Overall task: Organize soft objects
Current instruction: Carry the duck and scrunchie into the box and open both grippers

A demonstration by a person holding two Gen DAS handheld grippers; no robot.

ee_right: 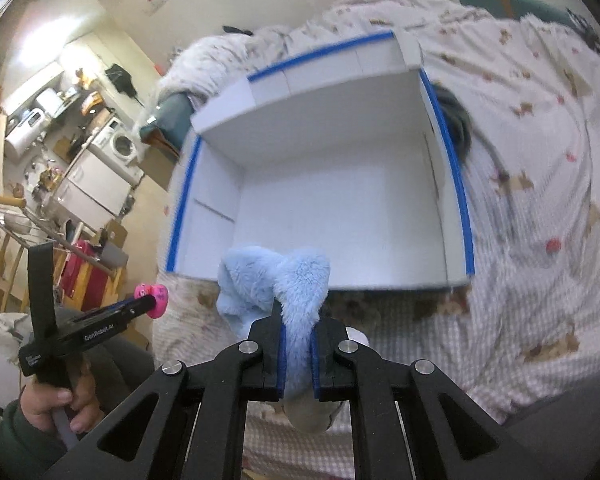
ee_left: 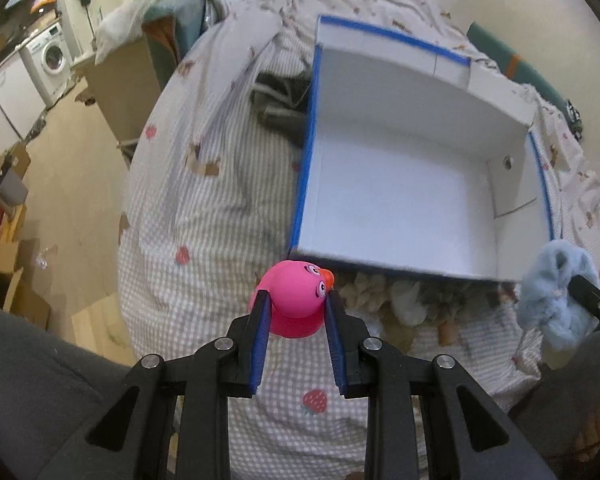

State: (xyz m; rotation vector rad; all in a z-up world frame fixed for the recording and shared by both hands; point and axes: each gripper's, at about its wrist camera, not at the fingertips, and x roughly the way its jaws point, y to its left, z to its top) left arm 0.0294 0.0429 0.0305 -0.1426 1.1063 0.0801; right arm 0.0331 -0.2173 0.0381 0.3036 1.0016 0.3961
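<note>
I count two soft toys in play and one box. My left gripper [ee_left: 296, 298] has its jaws clamped on the one pink rubbery toy [ee_left: 296, 304], a round figure with a cartoon face and an orange nose; the blue pads press it from both sides, and it hangs above the checked bedcover [ee_left: 204, 220] just short of the box's near left corner. My right gripper [ee_right: 298, 322] has its jaws squeezed nearly together on the one pale blue plush toy [ee_right: 276, 280], whose fluffy bulk bulges up past the fingertips and hangs in front of the box's near wall. From the left camera that same blue plush shows at the right edge, with one black finger [ee_left: 592, 300] of the right gripper against it. The single white box [ee_left: 420, 184], with blue tape along its rims, sits open on the bed, and I see only its bare white floor inside. Under the grippers, on the cover by the near wall, lies a rumpled beige and white furry patch [ee_left: 396, 300]; I cannot tell what it is. In the right camera one hand [ee_right: 60, 404] grips the left gripper's handle. One washing machine [ee_left: 54, 56] stands in the far background.
</note>
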